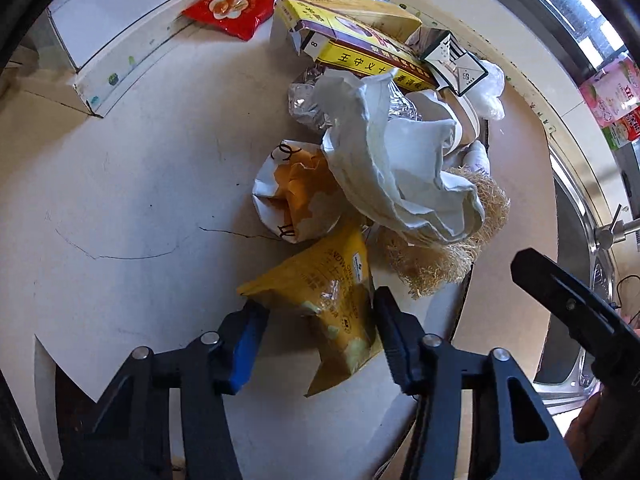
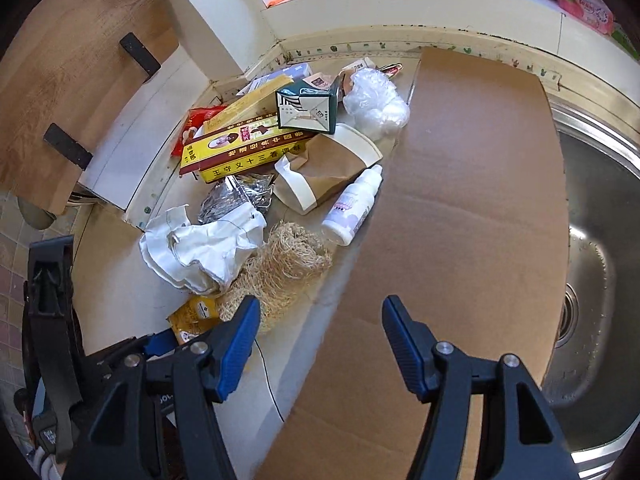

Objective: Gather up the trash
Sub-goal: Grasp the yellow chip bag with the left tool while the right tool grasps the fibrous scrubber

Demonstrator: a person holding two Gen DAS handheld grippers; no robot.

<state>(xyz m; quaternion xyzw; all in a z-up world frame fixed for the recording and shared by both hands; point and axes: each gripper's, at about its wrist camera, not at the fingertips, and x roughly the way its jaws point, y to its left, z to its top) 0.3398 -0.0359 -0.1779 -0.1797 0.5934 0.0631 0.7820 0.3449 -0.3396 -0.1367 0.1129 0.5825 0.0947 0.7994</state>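
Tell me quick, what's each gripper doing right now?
Left gripper: open, jaws either side of the yellow snack wrapper, not clamped.
Right gripper: open, empty, over the cardboard sheet.

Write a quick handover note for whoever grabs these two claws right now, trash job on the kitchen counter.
Left claw: open, fingers either side of the yellow snack bag, not yet closed on it.
Right claw: open, holds nothing, over the cardboard sheet.
Trash is piled on the counter left of the sink: crumpled paper, straw wad, foil, paper cup, white bottle, yellow box, cigarette pack, plastic wrap, red packet.
Done: no item lifted yet, as far as the views show.
Left: close on the snack bag, then clear the pile. No bin in view.
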